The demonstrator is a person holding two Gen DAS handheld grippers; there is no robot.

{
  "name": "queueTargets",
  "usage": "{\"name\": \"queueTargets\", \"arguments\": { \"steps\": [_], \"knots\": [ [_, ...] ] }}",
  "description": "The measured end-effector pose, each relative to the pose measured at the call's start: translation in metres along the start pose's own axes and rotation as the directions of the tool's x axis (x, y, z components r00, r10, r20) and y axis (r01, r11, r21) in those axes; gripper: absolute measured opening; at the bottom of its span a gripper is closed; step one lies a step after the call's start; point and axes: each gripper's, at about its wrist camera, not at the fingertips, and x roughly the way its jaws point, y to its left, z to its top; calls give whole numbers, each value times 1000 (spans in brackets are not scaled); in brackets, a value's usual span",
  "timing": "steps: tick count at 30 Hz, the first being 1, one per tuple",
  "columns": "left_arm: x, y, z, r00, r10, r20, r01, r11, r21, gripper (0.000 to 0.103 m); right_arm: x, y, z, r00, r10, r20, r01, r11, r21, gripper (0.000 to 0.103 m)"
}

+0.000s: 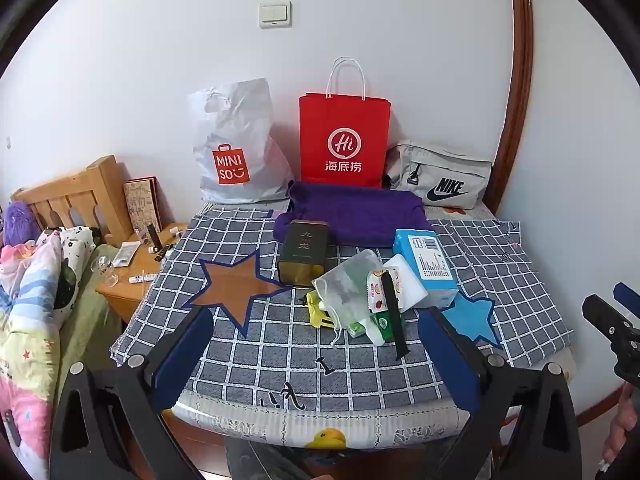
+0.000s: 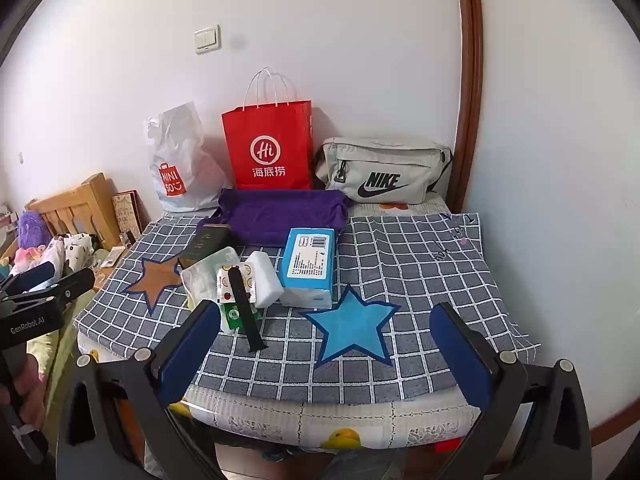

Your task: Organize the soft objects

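On the checked cloth [image 2: 420, 280], a crumpled purple towel [image 2: 280, 212].

White plastic bag [image 1: 236, 148] at the back says "MINISO" with a smiley. Red paper bag [image 1: 345, 140] next to it has a "Hi" circle logo over "海底捞". Grey waist bag [image 2: 384, 172] reads "NIKE" with the swoosh. Left claw body [image 2: 28, 320] has "GenRobot.AI" printed on it.

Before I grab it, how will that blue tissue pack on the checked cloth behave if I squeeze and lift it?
The blue tissue pack looks like soft wrapped paper, so it will probably dent under the fingers rather than stay stiff. It likely weighs little for its bulk. Its glossy film may be slippery. It lies flat, touching the white block, so rolling seems unlikely.
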Motion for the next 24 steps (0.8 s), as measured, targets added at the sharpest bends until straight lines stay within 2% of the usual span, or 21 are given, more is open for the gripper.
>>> {"name": "queueTargets", "arguments": {
  "steps": [24],
  "knots": [
    [-2,-3,2,1000,-10,17,10,1000,2,103,-1,-1,2,1000,14,3,-14,1000,12,103]
  ]
}}
